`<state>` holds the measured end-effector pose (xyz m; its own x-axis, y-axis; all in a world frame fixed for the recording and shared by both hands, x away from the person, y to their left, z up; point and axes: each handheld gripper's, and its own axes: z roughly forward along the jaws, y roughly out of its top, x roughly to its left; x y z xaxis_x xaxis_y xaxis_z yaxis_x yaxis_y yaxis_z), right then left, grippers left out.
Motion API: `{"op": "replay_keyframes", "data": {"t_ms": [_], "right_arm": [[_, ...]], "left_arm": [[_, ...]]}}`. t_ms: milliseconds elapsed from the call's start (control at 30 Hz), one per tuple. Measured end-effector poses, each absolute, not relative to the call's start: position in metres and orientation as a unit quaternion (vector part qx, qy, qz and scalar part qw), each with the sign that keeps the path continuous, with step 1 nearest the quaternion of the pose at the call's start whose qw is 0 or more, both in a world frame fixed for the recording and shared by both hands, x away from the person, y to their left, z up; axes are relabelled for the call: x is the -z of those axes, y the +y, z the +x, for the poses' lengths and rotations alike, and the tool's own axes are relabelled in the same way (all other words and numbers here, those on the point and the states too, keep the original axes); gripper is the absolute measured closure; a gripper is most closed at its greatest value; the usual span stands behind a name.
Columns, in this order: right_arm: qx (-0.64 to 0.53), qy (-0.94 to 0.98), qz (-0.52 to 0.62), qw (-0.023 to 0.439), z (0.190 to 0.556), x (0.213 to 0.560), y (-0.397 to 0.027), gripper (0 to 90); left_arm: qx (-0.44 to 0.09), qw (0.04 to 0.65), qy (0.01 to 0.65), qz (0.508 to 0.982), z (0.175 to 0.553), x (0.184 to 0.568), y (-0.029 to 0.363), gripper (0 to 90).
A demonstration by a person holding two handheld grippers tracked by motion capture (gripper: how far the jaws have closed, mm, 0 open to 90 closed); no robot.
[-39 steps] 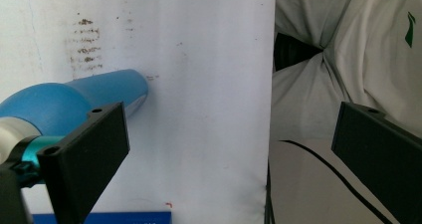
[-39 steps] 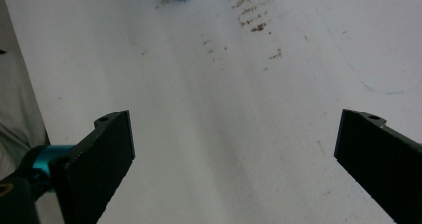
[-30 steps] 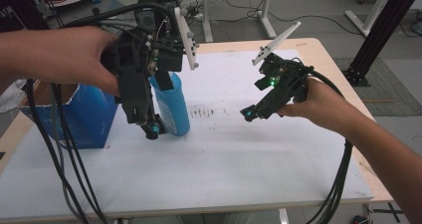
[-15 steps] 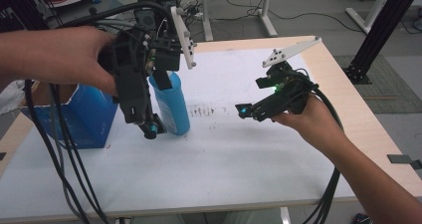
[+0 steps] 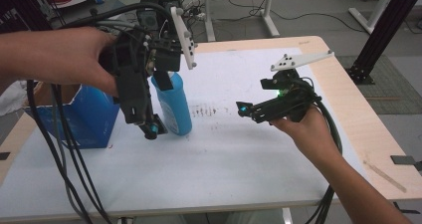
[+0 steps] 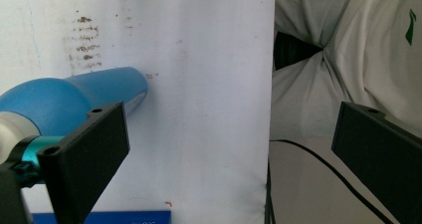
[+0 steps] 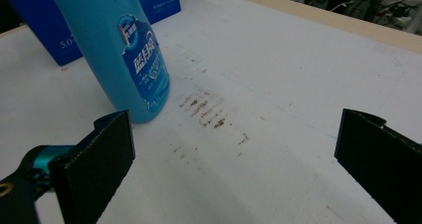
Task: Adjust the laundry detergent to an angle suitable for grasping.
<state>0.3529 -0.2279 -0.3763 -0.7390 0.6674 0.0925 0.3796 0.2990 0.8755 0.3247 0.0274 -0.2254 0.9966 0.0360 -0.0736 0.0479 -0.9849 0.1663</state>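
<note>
A workshop floor strewn with cables and black metal frame legs surrounds a wooden-edged table (image 5: 343,79) covered by a white sheet (image 5: 234,159) that bears a patch of brown smudges (image 5: 204,109). On that sheet a tall blue plastic bottle (image 5: 171,104) with a printed label stands upright, left of the table's middle, its base touching the surface just beside the smudges. Close behind it on the left sits an open blue cardboard box (image 5: 84,117). The person's left hand (image 5: 64,59) holds the left gripper (image 5: 152,129) pointing steeply down just beside the bottle's left flank, near its base; in the left gripper view its two black jaws stand wide apart with nothing between them, the bottle lying alongside the left-hand jaw, though whether the two touch cannot be told. The right hand (image 5: 306,129) holds the right gripper (image 5: 244,108) low over the sheet to the right of the smudges, aimed towards the bottle and clearly apart from it. In the right gripper view its jaws are likewise spread wide and empty, the bottle standing beyond the left-hand jaw. Black cables (image 5: 54,149) trail from the left gripper down off the table's near edge.
</note>
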Motion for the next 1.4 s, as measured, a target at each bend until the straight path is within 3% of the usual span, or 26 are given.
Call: {"op": "replay_keyframes", "data": {"t_ms": [1400], "right_arm": [[-0.491,0.775,0.358,0.172,0.326,0.378,-0.131,1.5]], "left_arm": [[0.031,0.073,0.041,0.996,0.312,0.22,0.069,1.7]]}}
